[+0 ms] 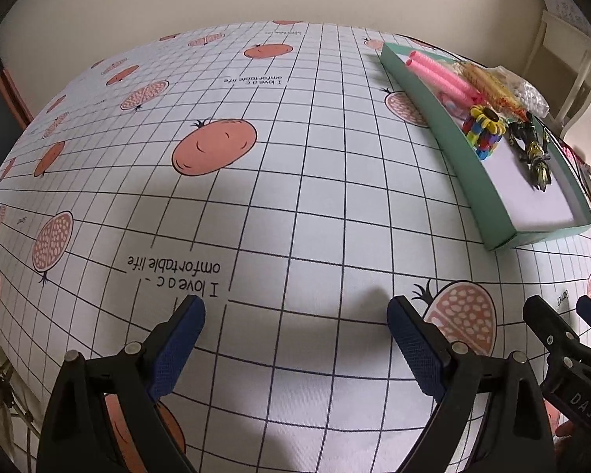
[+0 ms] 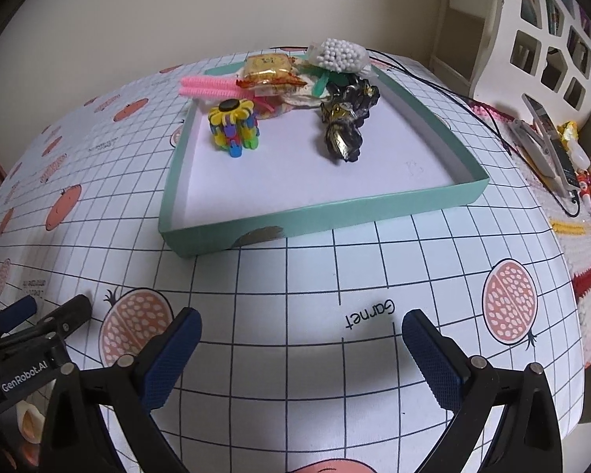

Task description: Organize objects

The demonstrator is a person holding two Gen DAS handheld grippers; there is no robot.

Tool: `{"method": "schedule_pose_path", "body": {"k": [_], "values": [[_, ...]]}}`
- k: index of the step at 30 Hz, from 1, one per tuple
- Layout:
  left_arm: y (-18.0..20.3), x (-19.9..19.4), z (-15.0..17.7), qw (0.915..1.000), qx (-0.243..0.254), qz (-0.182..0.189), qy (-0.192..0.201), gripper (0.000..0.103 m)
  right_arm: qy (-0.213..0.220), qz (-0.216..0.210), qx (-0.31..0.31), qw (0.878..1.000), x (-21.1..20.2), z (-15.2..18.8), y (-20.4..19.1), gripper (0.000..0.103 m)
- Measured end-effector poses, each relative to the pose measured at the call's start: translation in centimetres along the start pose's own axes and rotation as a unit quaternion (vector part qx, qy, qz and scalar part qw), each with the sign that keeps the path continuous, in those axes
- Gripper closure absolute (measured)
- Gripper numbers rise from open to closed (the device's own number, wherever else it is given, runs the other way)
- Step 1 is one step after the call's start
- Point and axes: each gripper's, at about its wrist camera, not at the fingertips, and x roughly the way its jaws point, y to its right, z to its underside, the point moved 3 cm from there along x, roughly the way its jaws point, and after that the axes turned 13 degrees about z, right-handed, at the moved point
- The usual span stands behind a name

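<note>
Right wrist view gives us the clearest look: our right gripper (image 2: 300, 325) hovers over the counter (image 2: 295, 276) with its jaws spread wide and nothing between them. Just ahead sits the shallow green tray (image 2: 327, 218), its near wall facing us. Inside it, toward the far end, we see a colourful block toy (image 2: 234, 128) with a yellow flower-shaped top, a dark shiny gold-and-black toy (image 2: 346, 118) to its right, two pink fuzzy sticks (image 2: 209, 86), a wrapped snack (image 2: 270, 71) and a bag of white beads (image 2: 341, 55). The tray's near half is bare white floor.

To the right of the tray, a black cable (image 2: 472, 106) trails across the counter toward a clutter of small items (image 2: 571, 169) at the edge, and a white shelf unit (image 2: 543, 35) stands behind.

From the left wrist view, our left gripper (image 1: 295, 307) is likewise released and empty, low over the printed cloth, well apart from the tray (image 1: 472, 165). The right gripper (image 1: 563, 311) pokes in just beside it. Open counter lies between both grippers and the tray.
</note>
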Motion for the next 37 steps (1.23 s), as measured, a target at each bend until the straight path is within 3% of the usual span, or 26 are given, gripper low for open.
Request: {"method": "schedule_pose_path", "body": {"k": [37], "values": [[-0.06,-0.03,-0.01,0.9998,0.006,0.001,0.02,0.009,0.012,0.007,-0.007,1.0,0.77,0.3,0.02,0.0]]}}
